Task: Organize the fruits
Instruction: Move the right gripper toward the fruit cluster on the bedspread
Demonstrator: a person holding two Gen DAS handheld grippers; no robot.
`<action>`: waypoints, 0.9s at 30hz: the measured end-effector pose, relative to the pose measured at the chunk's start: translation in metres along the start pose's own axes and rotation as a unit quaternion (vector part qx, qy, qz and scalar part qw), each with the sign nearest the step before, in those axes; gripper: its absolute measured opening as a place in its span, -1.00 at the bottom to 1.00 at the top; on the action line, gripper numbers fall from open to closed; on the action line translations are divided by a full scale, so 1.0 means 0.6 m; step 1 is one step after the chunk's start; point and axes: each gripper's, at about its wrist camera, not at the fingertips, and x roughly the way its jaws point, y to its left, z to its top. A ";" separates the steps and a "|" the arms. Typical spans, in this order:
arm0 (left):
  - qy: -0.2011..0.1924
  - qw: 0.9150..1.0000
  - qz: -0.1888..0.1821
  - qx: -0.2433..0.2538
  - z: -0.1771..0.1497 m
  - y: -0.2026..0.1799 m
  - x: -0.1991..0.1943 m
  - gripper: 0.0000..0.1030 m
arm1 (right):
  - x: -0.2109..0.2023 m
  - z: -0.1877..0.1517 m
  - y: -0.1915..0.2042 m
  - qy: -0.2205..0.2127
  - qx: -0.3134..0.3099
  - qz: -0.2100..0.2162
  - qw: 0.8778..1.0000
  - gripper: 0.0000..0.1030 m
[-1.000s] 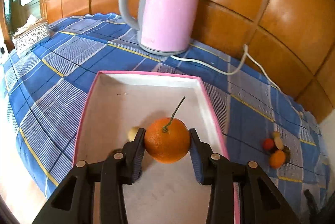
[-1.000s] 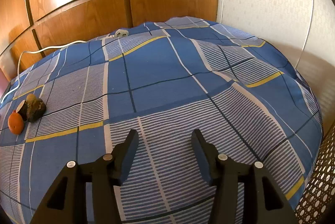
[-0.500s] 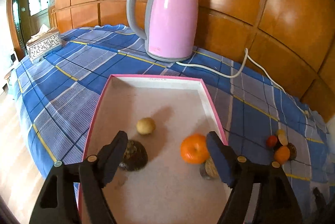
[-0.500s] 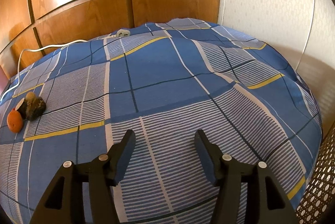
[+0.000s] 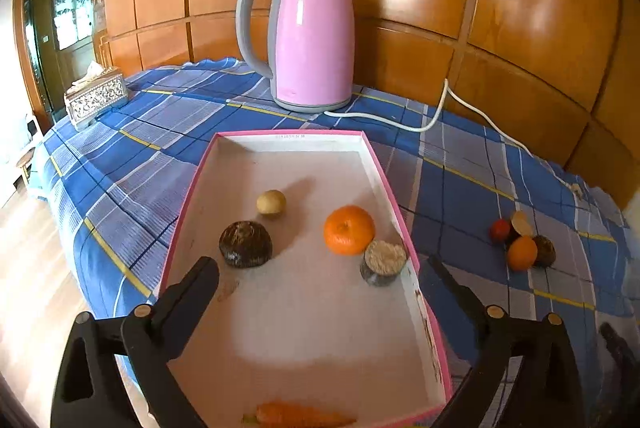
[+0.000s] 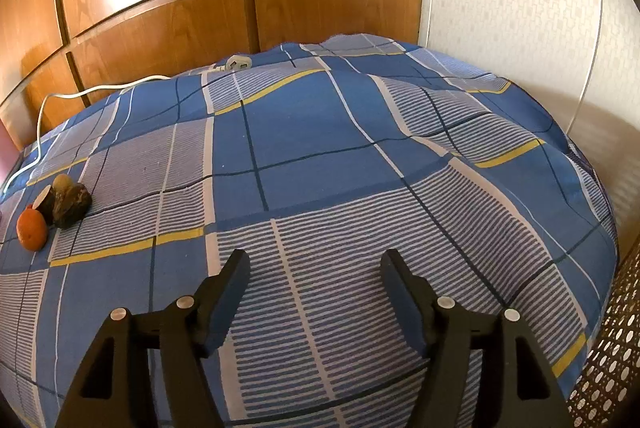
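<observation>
Orange [image 5: 349,235] inside pink-rimmed tray [image 5: 391,187], near right wall, touching a cut fruit half [image 5: 383,262] just beside it. Dark round fruit [image 5: 245,243] and small yellowish fruit [image 5: 271,202] further left in same tray; carrot [image 5: 300,419] at near edge. Left gripper [image 5: 320,268] above tray's near end, fingers [image 5: 200,284] spread wide, holding nothing. Loose fruit cluster [image 5: 522,240] on checked blue cloth [image 5: 120,163] right of tray, well apart from it. Pink kettle [image 5: 308,39] behind tray, white cord [image 5: 436,115] trailing right; tissue box [image 5: 96,99] far left. Right gripper [image 6: 315,262] over bare cloth, fingers [image 6: 230,288] parted and empty, same cluster at left.
</observation>
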 end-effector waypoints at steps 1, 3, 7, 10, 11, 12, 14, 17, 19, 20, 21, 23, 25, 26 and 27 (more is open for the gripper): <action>0.000 1.000 -0.001 0.000 -0.003 0.001 -0.003 0.98 | 0.000 0.000 0.000 0.001 0.000 0.000 1.000 0.35; 0.001 1.000 -0.001 -0.002 -0.011 0.005 -0.007 0.99 | 0.000 0.000 0.000 0.002 0.000 -0.001 1.000 0.36; 0.005 1.000 0.007 -0.005 -0.022 0.010 -0.012 0.99 | -0.001 0.000 0.002 0.005 -0.002 -0.001 1.000 0.38; 0.011 1.000 0.012 -0.012 -0.033 0.016 -0.012 0.99 | 0.000 0.001 0.002 0.008 -0.002 -0.001 1.000 0.39; 0.015 1.000 0.014 -0.013 -0.037 0.018 -0.011 0.99 | 0.000 0.002 0.002 0.009 -0.002 -0.002 1.000 0.39; 0.019 1.000 0.015 -0.014 -0.041 0.019 -0.010 0.99 | 0.000 0.002 0.003 0.010 -0.002 -0.002 1.000 0.39; 0.024 0.999 0.018 -0.014 -0.049 0.021 -0.008 0.99 | -0.001 0.004 0.005 0.015 -0.005 -0.004 1.000 0.39; 0.026 0.999 0.020 -0.017 -0.056 0.023 -0.008 0.99 | -0.001 0.007 0.014 0.022 -0.012 0.009 1.000 0.39; 0.025 0.999 0.022 -0.020 -0.059 0.025 -0.009 0.99 | -0.001 0.008 0.022 0.024 -0.019 0.016 0.999 0.39; 0.024 0.999 0.023 -0.022 -0.060 0.026 -0.010 0.99 | -0.002 0.007 0.028 0.026 -0.022 0.021 0.999 0.39; 0.022 0.999 0.024 -0.024 -0.062 0.027 -0.011 0.99 | -0.001 0.008 0.032 0.027 -0.025 0.027 0.999 0.39; 0.022 0.999 0.026 -0.027 -0.063 0.030 -0.012 0.99 | -0.002 0.011 0.044 0.033 -0.035 0.050 0.998 0.39; 0.022 0.999 0.028 -0.027 -0.066 0.032 -0.014 0.99 | -0.002 0.014 0.059 0.040 -0.046 0.076 0.995 0.33; 0.022 0.999 0.029 -0.027 -0.068 0.033 -0.014 0.99 | -0.003 0.016 0.068 0.044 -0.052 0.092 0.993 0.22; 0.023 0.999 0.030 -0.027 -0.069 0.035 -0.014 0.99 | -0.002 0.019 0.079 0.048 -0.060 0.106 0.991 0.16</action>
